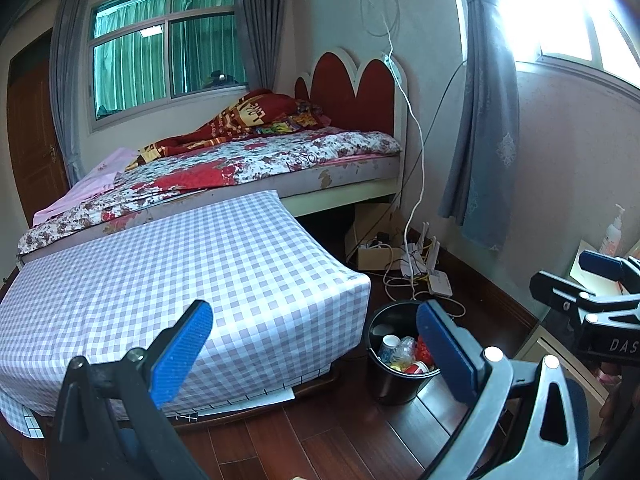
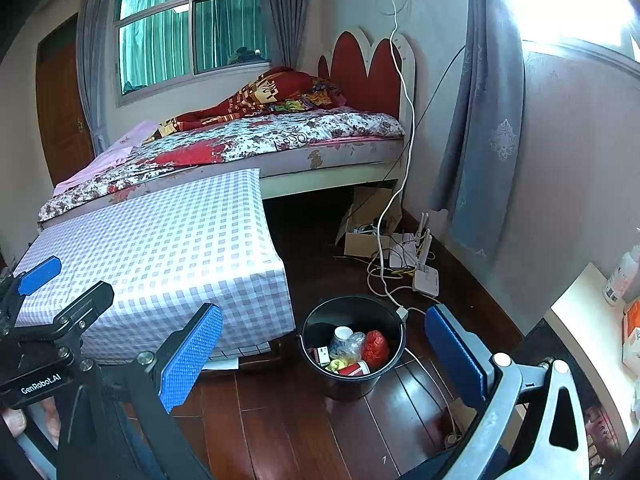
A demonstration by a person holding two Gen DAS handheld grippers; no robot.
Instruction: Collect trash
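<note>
Grippers both gape wide with nothing held: the left gripper [image 1: 316, 356] and the right gripper [image 2: 324, 356]. From nine to three o'clock lie the checkered table [image 2: 168, 248], then the black bin [image 2: 320, 320] of trash [image 2: 354, 350] on the wood floor [image 2: 288, 432], then cables and a router [image 2: 426, 278]. Only the right view shows the whole bin mouth; in the left view the blue finger [image 1: 444, 350] covers its right rim.

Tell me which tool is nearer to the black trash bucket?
Right, though only slightly. The right tool frames the black trash bucket almost centrally; the left tool sits further left, toward the checkered table.
</note>
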